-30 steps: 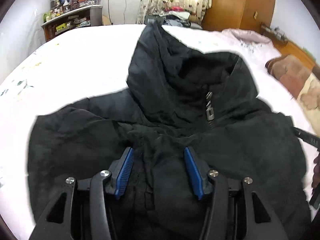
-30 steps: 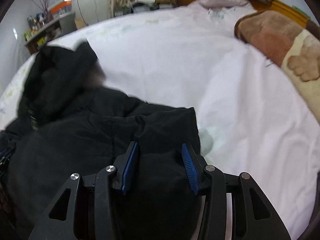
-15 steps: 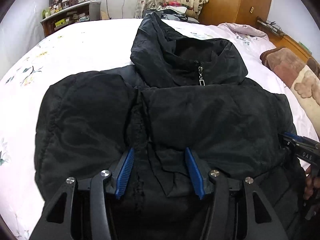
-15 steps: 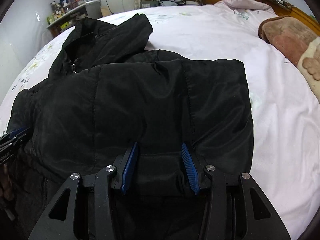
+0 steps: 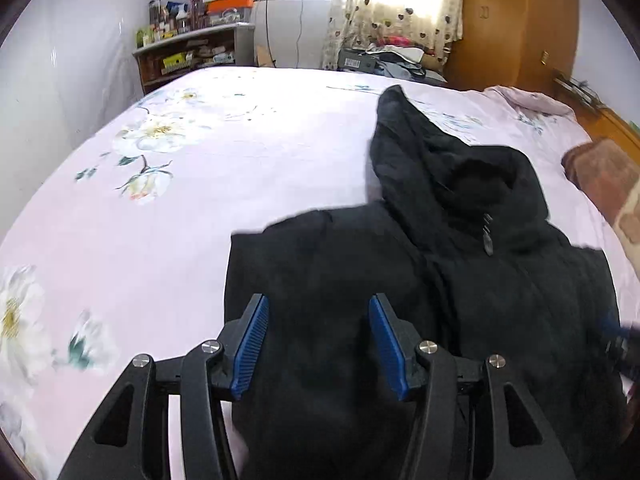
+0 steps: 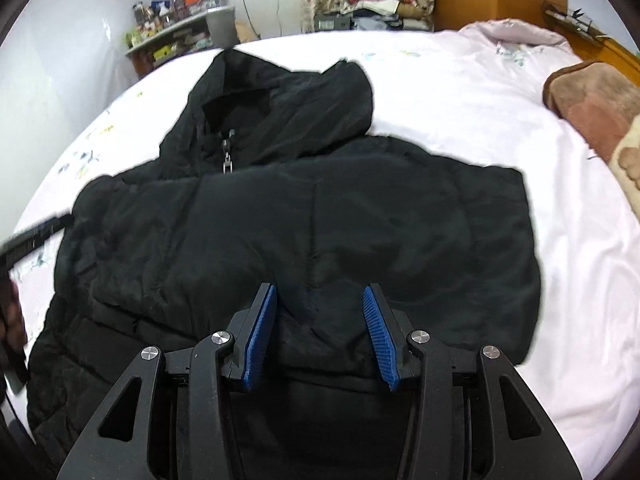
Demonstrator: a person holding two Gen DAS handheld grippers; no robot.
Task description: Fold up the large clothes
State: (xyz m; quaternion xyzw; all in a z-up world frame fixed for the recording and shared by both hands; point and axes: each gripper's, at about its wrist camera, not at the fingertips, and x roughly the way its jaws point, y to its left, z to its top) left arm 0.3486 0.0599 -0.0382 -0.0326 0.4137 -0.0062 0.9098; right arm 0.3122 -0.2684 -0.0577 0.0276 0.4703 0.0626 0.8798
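Note:
A black hooded puffer jacket (image 5: 460,280) lies on the bed, hood pointing away, zipper pull at the collar. It also fills the right wrist view (image 6: 320,220), folded in on itself. My left gripper (image 5: 318,312) is open, its blue pads wide apart over the jacket's left part. My right gripper (image 6: 318,296) is open too, over the folded lower middle of the jacket. Neither holds cloth. The left gripper's body shows at the left edge of the right wrist view (image 6: 32,240).
The bed has a pale pink flowered sheet (image 5: 160,200). A brown blanket (image 6: 592,100) lies at the right side. A cluttered shelf (image 5: 184,52), curtains and a wooden wardrobe (image 5: 520,20) stand beyond the bed.
The left gripper has swung left, so more bare sheet shows. Both grippers have pulled back from the jacket, which now lies folded flatter than a second ago.

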